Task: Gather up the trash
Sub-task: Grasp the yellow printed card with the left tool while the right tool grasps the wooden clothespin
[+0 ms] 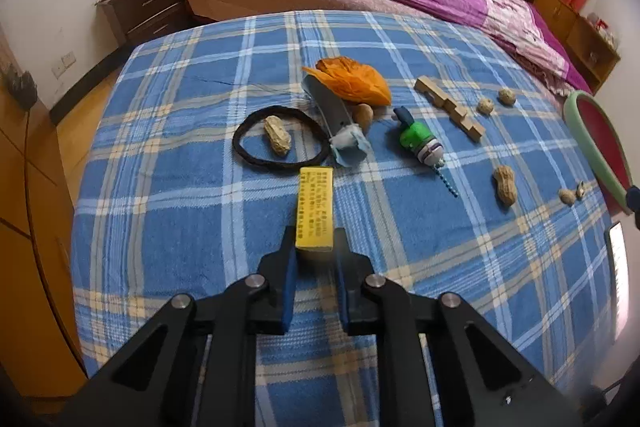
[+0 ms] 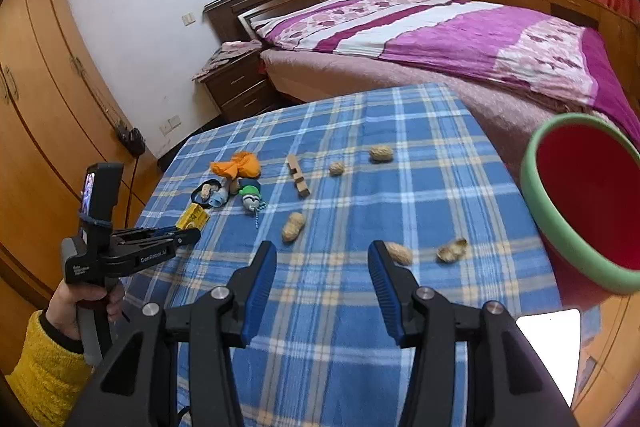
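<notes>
My left gripper [image 1: 314, 241] is shut on a small yellow box [image 1: 315, 207] just above the blue plaid cloth [image 1: 180, 187]; it also shows in the right wrist view [image 2: 188, 233], with the box [image 2: 193, 217] at its tip. My right gripper [image 2: 322, 259] is open and empty over the cloth's near edge. A peanut [image 2: 399, 252] lies by its right finger, a cracked shell [image 2: 452, 250] further right. A red bin with a green rim [image 2: 584, 203] stands at the right. Other peanuts [image 1: 505, 184], an orange wrapper [image 1: 354, 81] and a blue scrap [image 1: 347, 143] lie on the cloth.
A black hair band [image 1: 280, 141] rings one peanut [image 1: 277, 135]. A green toy [image 1: 418, 140] and wooden blocks [image 1: 450, 108] lie mid-cloth. A bed with a purple cover [image 2: 460, 39] stands behind, a wardrobe [image 2: 40, 107] at the left.
</notes>
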Demonstrator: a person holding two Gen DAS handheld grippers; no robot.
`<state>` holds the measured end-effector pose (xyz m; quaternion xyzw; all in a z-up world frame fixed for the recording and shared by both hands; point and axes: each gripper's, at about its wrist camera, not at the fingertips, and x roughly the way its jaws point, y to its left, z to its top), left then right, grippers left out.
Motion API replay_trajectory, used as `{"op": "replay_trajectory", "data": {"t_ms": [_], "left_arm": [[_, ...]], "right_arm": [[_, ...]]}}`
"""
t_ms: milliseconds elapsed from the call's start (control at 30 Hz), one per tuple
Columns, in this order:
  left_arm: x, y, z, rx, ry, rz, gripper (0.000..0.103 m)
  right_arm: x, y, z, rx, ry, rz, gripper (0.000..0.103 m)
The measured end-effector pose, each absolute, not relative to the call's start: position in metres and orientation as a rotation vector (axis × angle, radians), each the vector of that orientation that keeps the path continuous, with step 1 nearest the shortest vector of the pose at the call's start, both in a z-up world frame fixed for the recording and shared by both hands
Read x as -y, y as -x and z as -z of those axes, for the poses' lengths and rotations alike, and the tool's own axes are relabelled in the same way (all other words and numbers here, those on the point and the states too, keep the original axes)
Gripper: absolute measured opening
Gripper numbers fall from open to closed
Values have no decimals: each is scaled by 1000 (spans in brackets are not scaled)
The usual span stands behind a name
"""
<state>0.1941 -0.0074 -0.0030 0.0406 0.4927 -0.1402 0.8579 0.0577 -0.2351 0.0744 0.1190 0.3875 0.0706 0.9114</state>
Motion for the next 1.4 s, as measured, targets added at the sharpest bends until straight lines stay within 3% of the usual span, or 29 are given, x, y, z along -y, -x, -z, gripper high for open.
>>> {"op": "replay_trajectory", "data": {"t_ms": [667,900,1100,1400], "left_arm": [[-4,-192,-24,-915,135,254,16],[-7,-191,-20,-914,166,244,16],[-7,-188,-21,-912,172,248,16],[0,-175,-27,-902,173,266,16]], "right_arm": [[180,-175,-24,-952,-53,-180,50],[172,-191,-13,-963,-24,-174,39],[166,-192,-3,-971,-18,-190,10],[175,-172,-18,-928,-113,-249,4]]}}
